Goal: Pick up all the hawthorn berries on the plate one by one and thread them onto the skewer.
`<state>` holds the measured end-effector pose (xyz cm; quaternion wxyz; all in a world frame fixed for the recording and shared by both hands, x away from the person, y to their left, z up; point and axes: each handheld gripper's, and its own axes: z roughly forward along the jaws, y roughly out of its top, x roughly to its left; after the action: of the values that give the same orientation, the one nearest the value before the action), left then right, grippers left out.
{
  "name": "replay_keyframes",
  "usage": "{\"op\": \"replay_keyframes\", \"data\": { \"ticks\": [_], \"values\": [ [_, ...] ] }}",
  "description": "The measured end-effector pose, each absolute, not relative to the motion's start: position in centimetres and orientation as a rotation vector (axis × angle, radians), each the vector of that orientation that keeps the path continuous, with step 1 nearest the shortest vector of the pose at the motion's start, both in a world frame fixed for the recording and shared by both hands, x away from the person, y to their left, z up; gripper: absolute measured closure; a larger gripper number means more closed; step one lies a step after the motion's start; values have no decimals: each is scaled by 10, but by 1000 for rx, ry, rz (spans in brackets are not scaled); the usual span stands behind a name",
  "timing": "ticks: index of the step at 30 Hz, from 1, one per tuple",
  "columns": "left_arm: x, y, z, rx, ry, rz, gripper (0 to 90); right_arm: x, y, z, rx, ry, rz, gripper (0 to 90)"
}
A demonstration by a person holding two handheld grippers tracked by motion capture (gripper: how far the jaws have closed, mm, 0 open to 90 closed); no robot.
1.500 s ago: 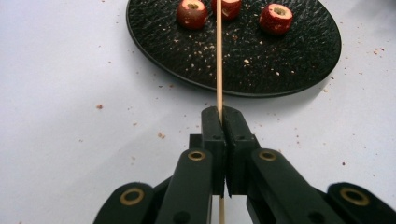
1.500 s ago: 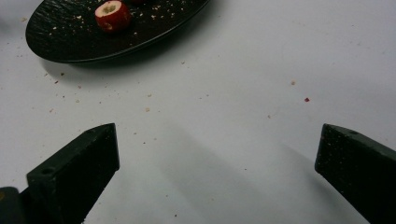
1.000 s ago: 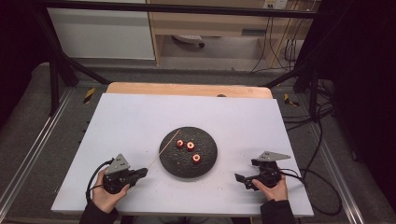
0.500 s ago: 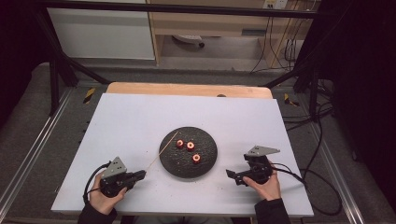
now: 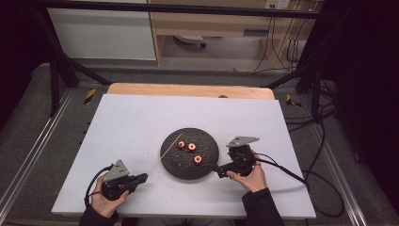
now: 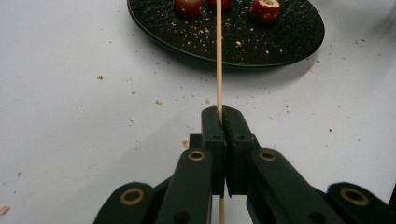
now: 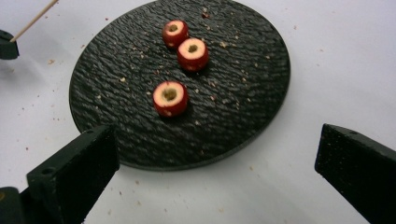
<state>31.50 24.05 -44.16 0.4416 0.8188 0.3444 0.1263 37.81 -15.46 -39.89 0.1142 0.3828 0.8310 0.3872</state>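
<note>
Skewer (image 6: 219,56) pinched in left claw (image 6: 222,112), level

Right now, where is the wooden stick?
In the high view the stick is left of centre, pinched in the left gripper, its tip over the black plate's left edge.

Three fruits (image 5: 191,151) on plate (image 5: 207,167), mid-table (image 5: 131,127)

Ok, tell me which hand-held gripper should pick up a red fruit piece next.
Right. The right hand-held gripper is open beside the black plate, nearest fruit piece just ahead. The left hand-held gripper is shut on the skewer.
</note>
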Motion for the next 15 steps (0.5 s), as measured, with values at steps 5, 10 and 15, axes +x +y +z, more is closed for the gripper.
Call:
{"op": "replay_keyframes", "data": {
  "ticks": [5,10,15],
  "values": [
    [315,239,-442,2026,853,307,882,387,-137,-393,1116,2454,1094,7],
    [316,237,-442,2026,842,301,882,394,-121,-390,1109,2492,1058,28],
    [316,235,-443,2034,843,295,882,402,-108,-386,1081,2532,1032,94]
  ]
}}
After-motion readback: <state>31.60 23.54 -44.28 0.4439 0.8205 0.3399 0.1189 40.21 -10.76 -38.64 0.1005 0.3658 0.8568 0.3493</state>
